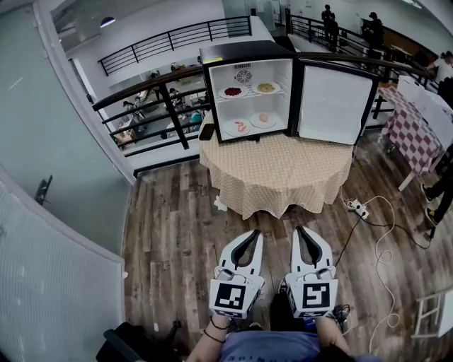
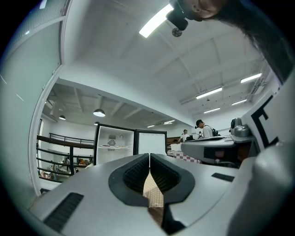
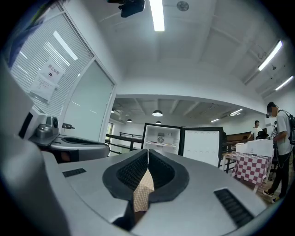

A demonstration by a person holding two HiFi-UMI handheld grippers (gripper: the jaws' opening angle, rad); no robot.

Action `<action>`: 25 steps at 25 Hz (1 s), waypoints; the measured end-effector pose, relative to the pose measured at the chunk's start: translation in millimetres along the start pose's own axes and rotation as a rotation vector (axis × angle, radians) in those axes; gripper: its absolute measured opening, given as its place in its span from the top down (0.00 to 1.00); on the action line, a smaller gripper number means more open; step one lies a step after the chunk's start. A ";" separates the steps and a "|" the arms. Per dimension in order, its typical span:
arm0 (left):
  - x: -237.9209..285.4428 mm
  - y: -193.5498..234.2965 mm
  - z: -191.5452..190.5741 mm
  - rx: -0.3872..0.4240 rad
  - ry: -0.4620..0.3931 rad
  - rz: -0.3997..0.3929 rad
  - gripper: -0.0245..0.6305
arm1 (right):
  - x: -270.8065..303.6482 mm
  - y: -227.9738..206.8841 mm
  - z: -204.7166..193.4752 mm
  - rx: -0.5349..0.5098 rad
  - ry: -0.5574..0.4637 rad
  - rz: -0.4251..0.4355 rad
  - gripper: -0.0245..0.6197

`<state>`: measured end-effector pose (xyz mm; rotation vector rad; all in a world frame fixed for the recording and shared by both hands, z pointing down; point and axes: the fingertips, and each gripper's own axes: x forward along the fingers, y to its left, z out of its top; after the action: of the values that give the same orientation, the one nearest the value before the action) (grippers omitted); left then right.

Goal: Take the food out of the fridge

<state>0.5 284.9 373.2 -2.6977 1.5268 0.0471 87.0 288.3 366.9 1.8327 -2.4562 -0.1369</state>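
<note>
Beige checked cloth (image 1: 276, 170) covers the table (image 1: 233, 201), where the fridge (image 1: 241, 51) stands with its door (image 1: 333, 102) open. Four plates of food (image 1: 241, 127) are inside, two on the shelf (image 1: 249, 95), two below. The left gripper (image 1: 253, 234) and the right gripper (image 1: 301, 230) have jaws pressed together, empty, far from it.

Bright ceiling strip lights (image 3: 156, 14), sharp focus, heavy fisheye edge distortion.
</note>
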 end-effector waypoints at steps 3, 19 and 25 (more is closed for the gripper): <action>33.5 6.5 -2.4 0.005 0.009 0.019 0.93 | 29.0 -23.0 -7.5 0.012 0.028 0.019 0.93; 202.7 20.3 1.2 0.026 0.020 0.109 0.93 | 164.5 -133.6 -9.3 0.035 0.011 0.123 0.93; 228.7 24.6 1.1 0.026 0.015 0.132 0.93 | 188.3 -147.8 -13.2 0.054 0.006 0.154 0.93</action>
<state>97.2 76.6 360.8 -2.5794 1.6957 0.0105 175.7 65.6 364.1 1.6514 -2.6093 -0.0565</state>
